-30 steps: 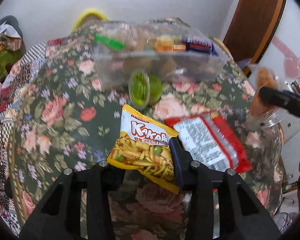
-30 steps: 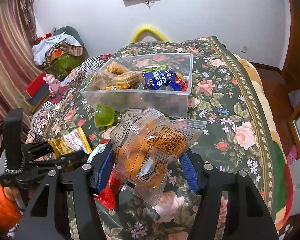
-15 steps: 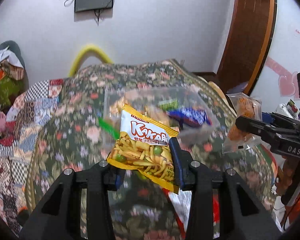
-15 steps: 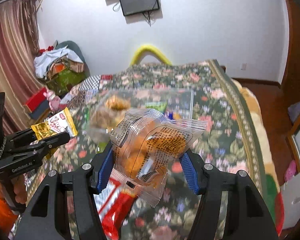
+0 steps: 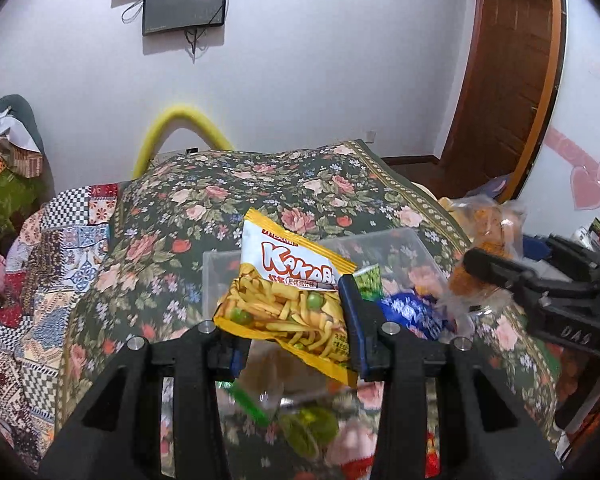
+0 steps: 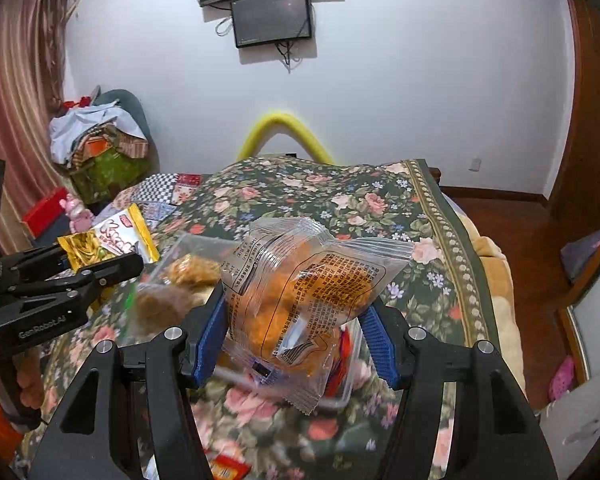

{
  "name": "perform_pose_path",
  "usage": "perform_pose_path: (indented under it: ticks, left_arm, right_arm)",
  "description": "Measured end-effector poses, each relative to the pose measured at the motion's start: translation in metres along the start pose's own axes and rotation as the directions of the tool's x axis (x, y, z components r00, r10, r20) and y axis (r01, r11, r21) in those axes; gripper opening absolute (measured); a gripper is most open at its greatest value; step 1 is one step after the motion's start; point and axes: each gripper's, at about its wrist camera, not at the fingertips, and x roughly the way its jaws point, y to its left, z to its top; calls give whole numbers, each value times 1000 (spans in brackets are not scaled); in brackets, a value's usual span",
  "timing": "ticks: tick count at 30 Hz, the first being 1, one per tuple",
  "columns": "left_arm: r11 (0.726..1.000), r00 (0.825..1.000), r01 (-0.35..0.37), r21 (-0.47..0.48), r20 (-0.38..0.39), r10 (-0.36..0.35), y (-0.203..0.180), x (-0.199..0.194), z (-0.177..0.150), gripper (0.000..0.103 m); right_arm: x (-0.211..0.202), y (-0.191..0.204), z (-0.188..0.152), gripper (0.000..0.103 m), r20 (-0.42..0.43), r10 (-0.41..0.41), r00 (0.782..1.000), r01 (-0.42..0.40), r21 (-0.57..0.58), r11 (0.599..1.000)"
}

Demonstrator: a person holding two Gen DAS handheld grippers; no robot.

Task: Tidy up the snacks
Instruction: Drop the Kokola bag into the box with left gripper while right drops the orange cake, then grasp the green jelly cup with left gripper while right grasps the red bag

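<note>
Your left gripper [image 5: 296,320] is clamped on the yellow Kakabi snack bag [image 5: 288,296], which hangs in the air over the clear plastic bin [image 5: 412,242] on the floral bedspread [image 5: 220,200]. Your right gripper [image 6: 294,332] grips the clear bag of orange snacks [image 6: 304,292], its blue pads pressed into both sides, also above the bin. Only your left wrist view shows the bin's far wall, the blue wrapper [image 5: 410,310] inside it and the blurred green jelly cup [image 5: 312,428] below. Only your right wrist view shows the brown pastries in the bin's left part [image 6: 188,272] and a red wrapper [image 6: 228,468] on the bedspread at the lower edge. Each view catches the other gripper from the side with its bag.
</note>
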Motion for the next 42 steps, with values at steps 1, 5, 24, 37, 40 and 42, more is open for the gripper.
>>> perform_pose_path:
  ticks: [1, 5, 24, 37, 40, 42]
  left_arm:
    - [1000, 1000, 4, -3, -6, -4, 0, 5, 2, 40]
    - [1000, 999, 10, -3, -42, -10, 0, 30, 11, 40]
    - [999, 987, -5, 37, -159, 11, -9, 92, 9, 41]
    - [999, 999, 3, 38, -50, -1, -12, 7, 5, 50]
    - [999, 1000, -7, 47, -23, 8, -12, -19, -5, 53]
    - [999, 1000, -17, 48, -12, 17, -11, -36, -16, 55]
  right_arm:
    - [7, -1, 2, 58, -7, 0, 1000, 0, 7, 1000]
    - [28, -4, 4, 58, -31, -4, 1000, 4, 22, 1000]
    - [84, -15, 0, 64, -133, -35, 990, 39, 26, 999]
    - [26, -8, 4, 82, -45, -32, 998, 33, 4, 999]
    - [7, -1, -2, 84, -31, -18, 999, 18, 1, 1000]
    - [-5, 4, -9, 86, -33, -5, 999, 5, -1, 1000]
